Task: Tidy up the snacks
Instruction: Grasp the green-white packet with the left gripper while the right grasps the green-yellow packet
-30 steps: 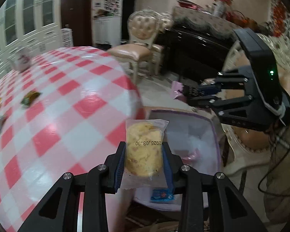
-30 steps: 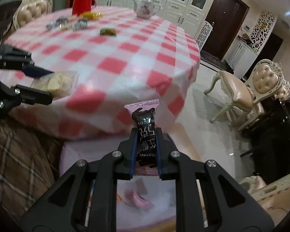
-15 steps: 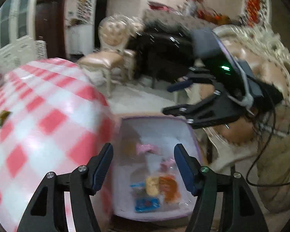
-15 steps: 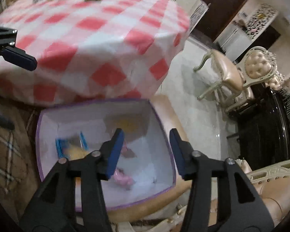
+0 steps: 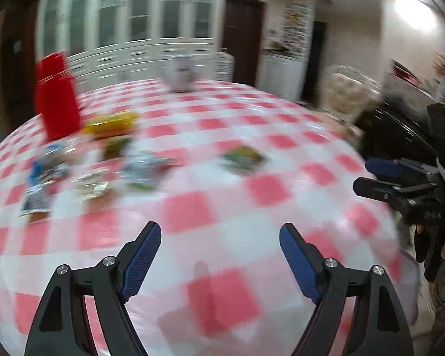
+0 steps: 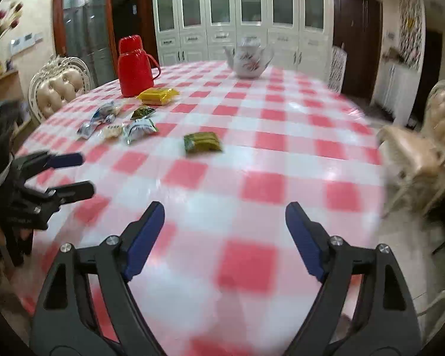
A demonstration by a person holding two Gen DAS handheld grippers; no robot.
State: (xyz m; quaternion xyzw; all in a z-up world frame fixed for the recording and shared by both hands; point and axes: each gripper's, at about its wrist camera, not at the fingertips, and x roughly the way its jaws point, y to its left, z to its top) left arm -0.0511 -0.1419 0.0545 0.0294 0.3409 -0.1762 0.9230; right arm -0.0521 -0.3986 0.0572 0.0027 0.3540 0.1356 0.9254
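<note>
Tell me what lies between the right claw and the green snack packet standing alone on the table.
Only bare checked tablecloth. The right wrist view shows nothing on the stretch from the open right claw to the green packet.

The left gripper (image 5: 220, 259) is held level with its blue-padded fingers (image 5: 142, 256) spread wide and nothing between them. The right gripper (image 6: 225, 238) is alongside it, fingers (image 6: 145, 238) just as wide apart and empty, a gloved hand (image 5: 437, 244) gripping its handle.
</note>
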